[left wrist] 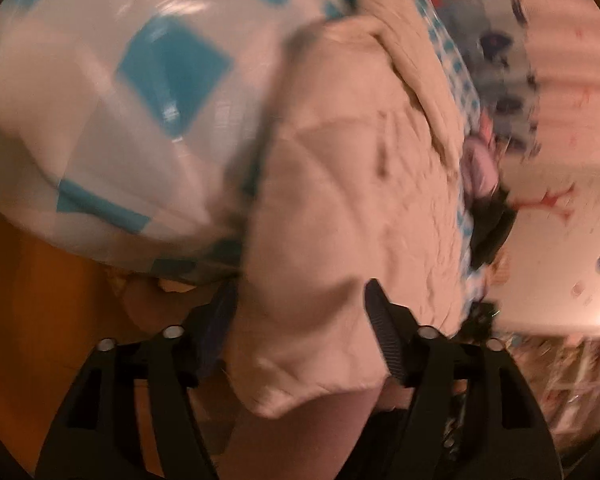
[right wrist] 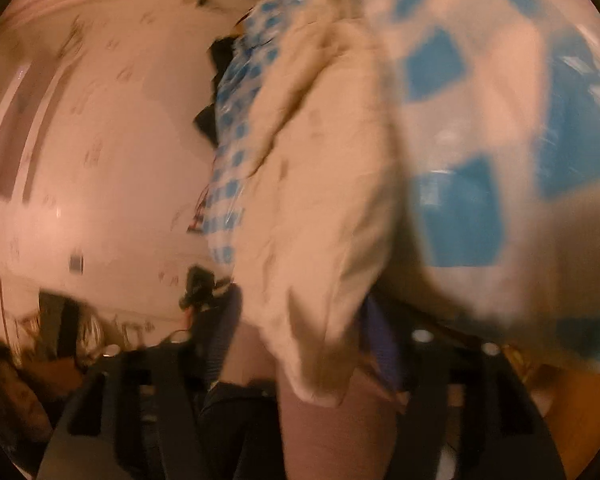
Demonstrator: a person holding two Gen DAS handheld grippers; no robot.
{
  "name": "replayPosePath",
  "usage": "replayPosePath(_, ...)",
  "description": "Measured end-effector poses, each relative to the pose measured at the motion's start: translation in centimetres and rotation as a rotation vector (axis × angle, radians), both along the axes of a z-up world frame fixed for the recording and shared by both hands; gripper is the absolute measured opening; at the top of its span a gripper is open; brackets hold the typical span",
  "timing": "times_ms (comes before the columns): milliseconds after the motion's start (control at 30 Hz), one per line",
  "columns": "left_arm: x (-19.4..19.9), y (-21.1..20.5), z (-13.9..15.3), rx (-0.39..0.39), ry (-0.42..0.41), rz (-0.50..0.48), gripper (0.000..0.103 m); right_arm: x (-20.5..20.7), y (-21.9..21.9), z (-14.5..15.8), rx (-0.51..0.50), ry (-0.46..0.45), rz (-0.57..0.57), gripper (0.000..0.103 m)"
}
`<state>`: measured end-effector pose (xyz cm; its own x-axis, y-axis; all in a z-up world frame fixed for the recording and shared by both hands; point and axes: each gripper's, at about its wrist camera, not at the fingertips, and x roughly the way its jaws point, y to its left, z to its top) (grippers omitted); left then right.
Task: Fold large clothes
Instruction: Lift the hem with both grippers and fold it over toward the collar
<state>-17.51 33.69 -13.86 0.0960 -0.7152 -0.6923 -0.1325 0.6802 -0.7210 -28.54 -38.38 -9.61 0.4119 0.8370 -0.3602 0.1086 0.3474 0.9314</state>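
- The left tool (left wrist: 300, 312) has its two black fingers spread wide, and the cream quilted garment (left wrist: 348, 200) fills the gap between them; whether the pads actually pinch the fabric, one cannot tell.
- That garment hangs lifted in front of the left wrist camera, its lower hem (left wrist: 300, 396) drooping down past the fingers, a fold ridge (left wrist: 412, 64) running up toward the top of the view.
- Behind it spreads the white cloth with blue squares (left wrist: 140, 100), a checked spread of some kind, with an orange-brown surface (left wrist: 40, 300) showing underneath at lower left.
- On the right of the left view, a grey patterned fabric (left wrist: 496, 60) and a pink wall (left wrist: 560, 160) with small decals, all smeared by motion blur.
- Over to the right wrist camera: the right tool (right wrist: 300, 328) also stands wide apart, and the same cream garment (right wrist: 320, 200) drops between its fingers; the grip itself is too blurred to judge.
- The garment's edge (right wrist: 320, 388) dangles low between the fingers here too.
- The blue-checked cloth (right wrist: 480, 160) looms at right, with a finer blue check strip (right wrist: 236, 152) beside the garment at left.
- A pink wall (right wrist: 100, 160) fills the left side, and dark clutter (right wrist: 80, 340) sits low down, too blurred to name.
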Motion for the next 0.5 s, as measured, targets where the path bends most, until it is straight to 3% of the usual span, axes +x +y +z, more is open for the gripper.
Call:
replayPosePath(67, -0.3, 0.4, -1.2, -0.092, -0.024, 0.001, 0.08, -0.4, -0.4, -1.1, 0.053, 0.0, -0.007, 0.074)
replayPosePath(133, -0.6, 0.0, -2.0, -0.132, -0.042, -0.012, 0.084, -0.5, -0.3, -1.3, 0.065, -0.005, 0.01, 0.081)
replayPosePath(300, -1.5, -2.1, -3.0, -0.25, -0.058, -0.064, 0.086, 0.6, 0.7, -2.6, 0.065, 0.029, 0.045, 0.084)
replayPosePath(400, -1.7, -4.5, -2.9, -0.258, -0.081, -0.105, 0.087, 1.0, 1.4, -2.9, 0.086, 0.025, 0.059, 0.084)
replayPosePath(500, -1.5, -5.6, -2.6, -0.229, -0.084, -0.083, 0.087, 1.5, 2.2, -2.8, 0.089, 0.01, 0.078, 0.083)
